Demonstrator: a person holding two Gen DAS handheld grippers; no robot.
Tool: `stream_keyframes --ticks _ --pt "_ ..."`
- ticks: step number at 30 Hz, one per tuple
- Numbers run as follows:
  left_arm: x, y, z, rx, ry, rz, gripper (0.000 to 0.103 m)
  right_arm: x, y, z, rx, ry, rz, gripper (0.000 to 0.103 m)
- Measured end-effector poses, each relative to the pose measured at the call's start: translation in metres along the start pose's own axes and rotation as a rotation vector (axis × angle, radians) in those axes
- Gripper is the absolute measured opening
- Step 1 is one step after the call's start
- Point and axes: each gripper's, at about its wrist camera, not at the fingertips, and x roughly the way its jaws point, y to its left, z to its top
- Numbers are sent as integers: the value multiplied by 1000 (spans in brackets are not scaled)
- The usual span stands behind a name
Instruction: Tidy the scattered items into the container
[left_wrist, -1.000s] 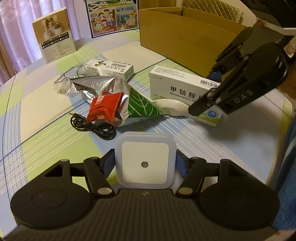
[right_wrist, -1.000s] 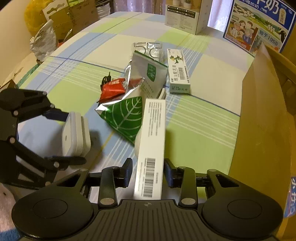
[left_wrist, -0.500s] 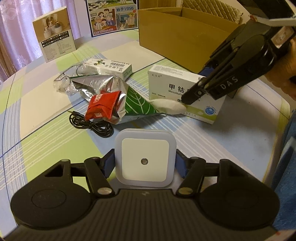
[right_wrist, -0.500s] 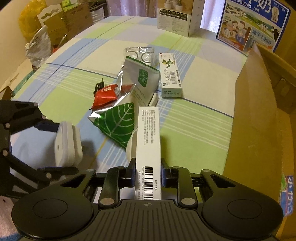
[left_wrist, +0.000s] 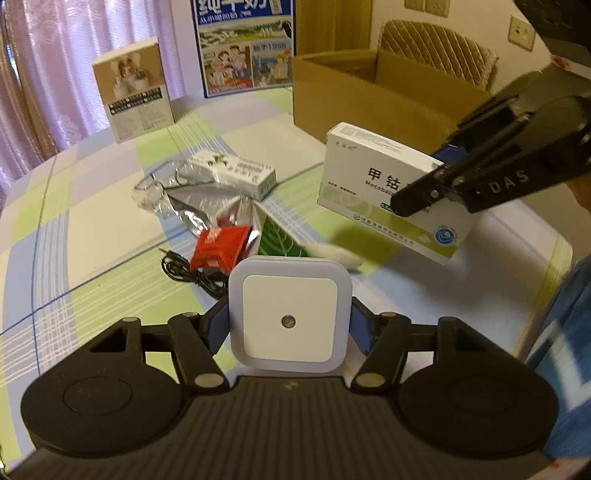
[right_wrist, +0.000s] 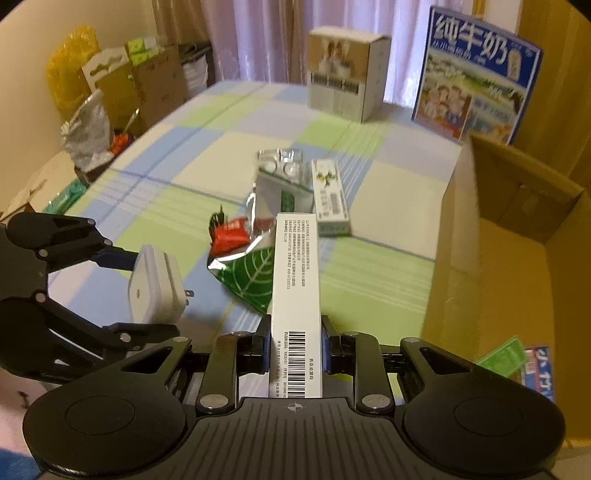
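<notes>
Both grippers have lifted since a second ago: medicine box (left_wrist: 384, 192) was flat on the table (left_wrist: 110, 229) with the right jaws only straddling it, now it's clear of the cloth and casting a shadow underneath. Right gripper (right_wrist: 295, 350) is clamped across the box's narrow sides, barcode end toward the camera. Left gripper (left_wrist: 290, 325) is pinching the white night light (left_wrist: 290, 317) by its edges, plug prongs visible from the right wrist view, also off the table. I read this as the carry step: both picks done, drop-off pending. Cardboard box (right_wrist: 498, 266), the container, sits open just right of the right gripper, with a couple of packets already showing inside. Next move needs the right hand to swing over the near wall, high enough to clear the rim, then release; left follows with the light. Still on the table: red sachet (left_wrist: 221, 247), foil leaf-print pouch (right_wrist: 255, 277), black cable (left_wrist: 192, 273), long carton (left_wrist: 236, 173), clear wrapper (left_wrist: 151, 188). Watch the two grippers don't collide over the opening.
</notes>
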Motion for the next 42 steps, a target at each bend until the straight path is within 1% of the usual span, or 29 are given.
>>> stream_keyframes --ticks 2,7,10,14,22,27,32,37,42 --pt "-8 -4 6 -11 -7 11 61 -12 0 0 3 -19 -4 22" --pt "-26 -15 18 -80 -16 34 61 -42 -1 -4 12 -59 -16 22" --pt "-37 -25 24 -100 -19 50 61 -59 -4 -7 19 -83 -25 22" --pt "-47 -41 30 -93 -24 69 61 -82 -11 -12 36 -114 -40 22" --pt "-60 -75 51 -76 -39 45 61 -123 -36 -28 83 -152 -83 22" --pt "-58 -97 66 -70 -51 17 61 -145 -60 -42 121 -167 -129 22" --pt "-49 -120 85 -68 -62 -18 61 -164 -92 -57 178 -178 -170 22" --pt "-36 -144 109 -68 -79 -51 61 -176 -121 -68 233 -188 -199 22" --pt "-20 -165 133 -56 -89 -74 61 -181 -147 -71 269 -199 -214 22"
